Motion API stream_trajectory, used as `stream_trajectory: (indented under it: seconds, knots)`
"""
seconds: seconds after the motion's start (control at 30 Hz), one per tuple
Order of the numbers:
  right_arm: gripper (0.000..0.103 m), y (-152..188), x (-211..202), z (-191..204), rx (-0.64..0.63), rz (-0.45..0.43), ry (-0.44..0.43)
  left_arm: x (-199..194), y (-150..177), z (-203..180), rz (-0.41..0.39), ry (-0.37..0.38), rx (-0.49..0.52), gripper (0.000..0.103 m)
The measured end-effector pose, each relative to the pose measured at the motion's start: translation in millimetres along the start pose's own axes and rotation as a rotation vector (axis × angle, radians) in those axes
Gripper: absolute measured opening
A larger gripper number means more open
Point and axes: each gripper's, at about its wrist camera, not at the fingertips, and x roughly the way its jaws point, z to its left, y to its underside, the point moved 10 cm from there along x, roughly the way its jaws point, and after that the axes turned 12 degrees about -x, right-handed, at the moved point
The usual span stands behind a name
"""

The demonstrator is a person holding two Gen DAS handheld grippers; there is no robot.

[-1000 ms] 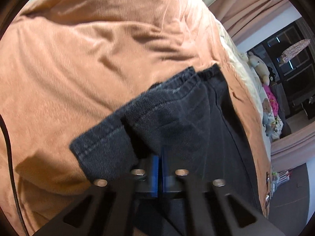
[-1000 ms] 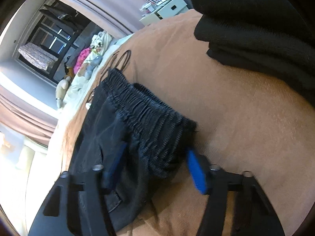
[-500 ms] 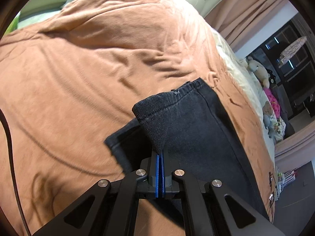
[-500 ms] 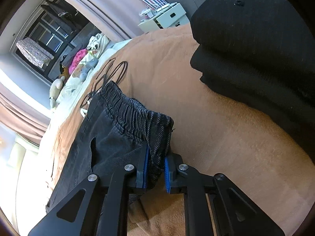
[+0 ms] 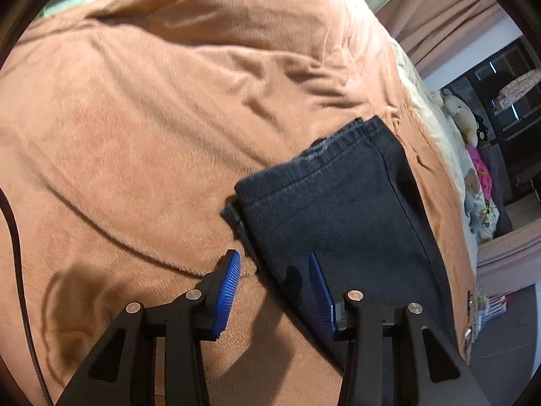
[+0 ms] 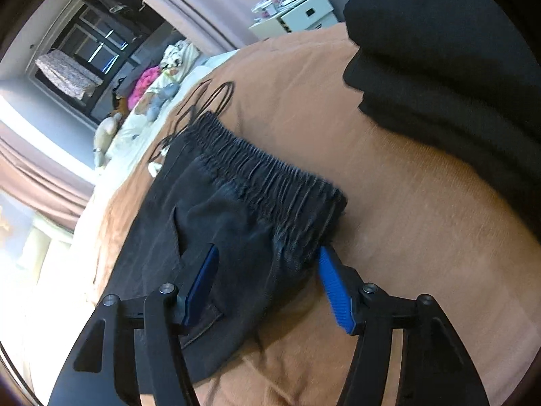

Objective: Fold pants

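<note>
Dark denim pants lie flat on an orange-brown blanket. The left wrist view shows the leg hems (image 5: 338, 203), stacked one on the other. My left gripper (image 5: 274, 264) hovers over the near edge of the legs; its jaws are opening, the blue pads apart and pressing on nothing. The right wrist view shows the elastic waistband (image 6: 267, 176) and a back pocket. My right gripper (image 6: 267, 257) straddles the waistband corner, its jaws opening; the cloth lies between the pads but is not pinched.
A stack of black folded clothes (image 6: 456, 67) sits on the blanket (image 5: 152, 118) at the right. A black cable (image 6: 209, 98) loops beyond the waistband. Stuffed toys (image 5: 473, 176) and pale bedding line the far bed edge. A white box (image 6: 297, 10) stands beyond.
Both grippers let go of the pants: the left released the pinched leg cloth, which now lies flat; the right closed on the waistband corner, then opened again.
</note>
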Motion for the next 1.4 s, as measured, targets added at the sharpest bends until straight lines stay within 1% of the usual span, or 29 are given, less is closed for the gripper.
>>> stream_trajectory:
  seconds: [0.1, 0.13, 0.27, 0.3, 0.4, 0.43, 0.47, 0.5, 0.53, 0.57, 0.63, 0.67, 0.77, 0.87, 1.07, 1.2, 1.33, 1.37, 1.4]
  knots:
    - [0.059, 10.5, 8.5, 3.5, 0.012, 0.040, -0.051, 7.1, 3.0, 2.3, 0.016, -0.003, -0.006, 0.045]
    - [0.059, 14.7, 14.3, 6.2, 0.015, 0.060, -0.070, 8.8, 2.7, 2.3, 0.014, -0.003, -0.005, 0.045]
    - [0.059, 23.0, 30.4, 12.3, 0.027, 0.088, -0.124, 16.4, -3.9, 0.9, 0.000, 0.018, -0.024, 0.045]
    - [0.059, 22.1, 35.8, 13.9, 0.023, 0.089, -0.132, 17.6, -6.5, -0.4, -0.008, 0.023, -0.020, 0.045]
    - [0.059, 11.2, 43.8, 12.1, 0.017, 0.053, -0.117, 21.5, -13.8, -3.3, -0.022, 0.034, -0.020, 0.045]
    - [0.057, 8.5, 47.5, 12.4, 0.025, 0.042, -0.114, 21.9, -15.6, -3.9, -0.026, 0.037, -0.022, 0.045]
    - [0.054, 3.6, 51.0, 11.4, 0.041, 0.031, -0.117, 22.3, -17.4, -4.9, -0.031, 0.042, -0.022, 0.044]
    - [0.051, 2.2, 53.4, 10.9, 0.049, 0.026, -0.123, 22.6, -19.8, -5.3, -0.039, 0.040, -0.019, 0.035]
    - [0.043, -0.2, 56.8, 11.3, 0.058, 0.023, -0.132, 22.6, -22.2, -4.3, -0.048, 0.028, -0.014, 0.015]
    - [0.032, 1.1, 59.1, 11.8, 0.062, 0.020, -0.128, 21.7, -24.8, -4.1, -0.053, 0.036, -0.016, 0.010]
    - [0.019, 3.9, 61.2, 13.2, 0.068, 0.011, -0.117, 18.2, -29.1, -5.7, -0.061, 0.057, -0.024, 0.007]
    - [0.016, 4.0, 58.4, 12.8, 0.076, 0.004, -0.122, 16.0, -30.2, -7.6, -0.065, 0.059, -0.019, 0.007]
    - [0.013, 2.7, 42.5, 18.2, 0.062, -0.017, -0.123, 2.7, -34.7, -19.9, -0.090, 0.084, -0.006, 0.006]
    - [0.012, -4.8, 29.1, 33.4, 0.027, -0.042, -0.118, -14.5, -40.6, -35.0, -0.102, 0.112, -0.003, 0.006]
    - [0.012, -9.1, 10.8, 50.8, 0.011, -0.068, -0.132, -51.5, -45.2, -54.4, -0.124, 0.148, 0.026, 0.005]
    - [0.012, -0.7, -4.9, 45.2, 0.013, -0.064, -0.139, -74.2, -50.1, -50.1, -0.135, 0.157, 0.025, 0.005]
    - [0.012, 5.7, -15.3, 39.9, 0.012, -0.053, -0.145, -97.9, -48.4, -35.0, -0.139, 0.157, 0.021, 0.005]
    - [0.011, 2.9, -16.3, 38.4, 0.014, -0.051, -0.147, -104.9, -48.0, -30.3, -0.142, 0.159, 0.019, 0.005]
    - [0.012, 8.0, -21.2, 38.3, 0.013, -0.047, -0.150, -113.2, -47.6, -24.8, -0.145, 0.160, 0.018, 0.005]
